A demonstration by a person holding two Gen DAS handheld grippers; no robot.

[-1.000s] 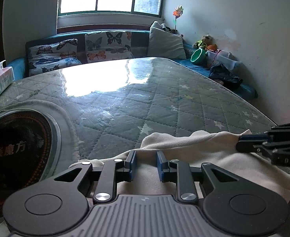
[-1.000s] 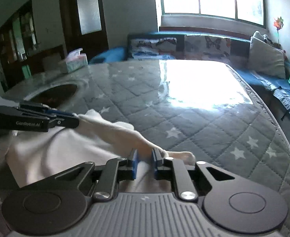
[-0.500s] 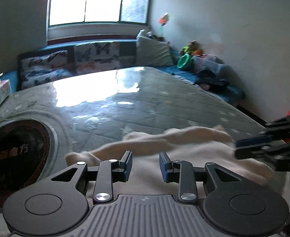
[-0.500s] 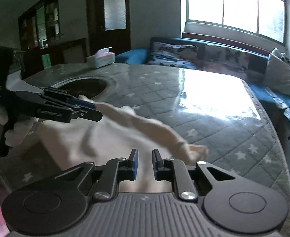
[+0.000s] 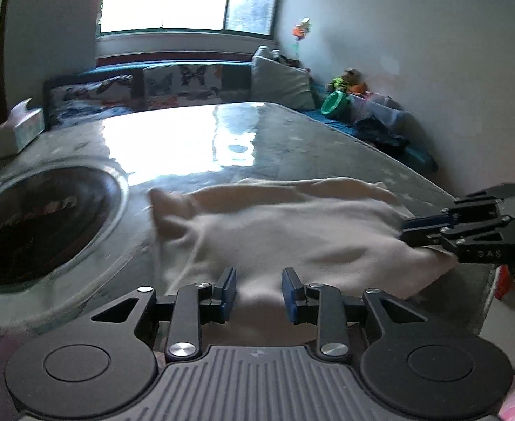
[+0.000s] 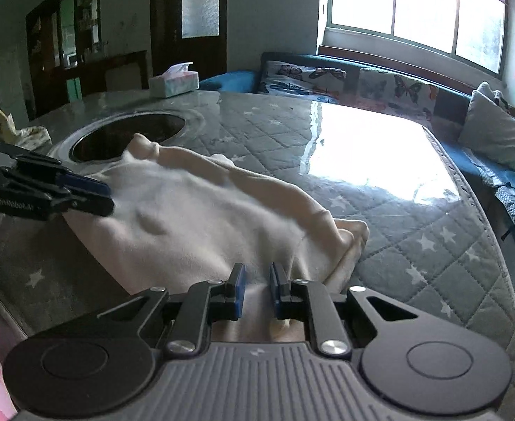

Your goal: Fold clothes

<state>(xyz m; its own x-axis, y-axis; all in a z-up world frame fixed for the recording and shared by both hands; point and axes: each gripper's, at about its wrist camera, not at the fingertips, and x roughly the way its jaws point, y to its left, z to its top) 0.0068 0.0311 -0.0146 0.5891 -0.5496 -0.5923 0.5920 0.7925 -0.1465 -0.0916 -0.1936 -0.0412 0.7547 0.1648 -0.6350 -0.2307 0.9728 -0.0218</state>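
Cloth, a cream garment (image 6: 201, 224), is lying spread and rumpled across the near edge of the quilted, star-patterned tabletop (image 6: 415, 231), stretching between two claws. The left claw (image 5: 259, 289) has just been widening; cloth is lying between its fingers, which are standing apart. The right claw (image 6: 257, 289) is pinching a bunched hem, its fingers close together on the fabric. With one side apparently loosening, the garment could be sliding crooked or slipping off the edge, spoiling the fold. A dark round inset (image 6: 127, 135) is sitting in the tabletop beside it; a tissue box (image 6: 175, 80), butterfly cushions (image 6: 306, 77) and a bright window (image 6: 415, 14) are lying beyond.
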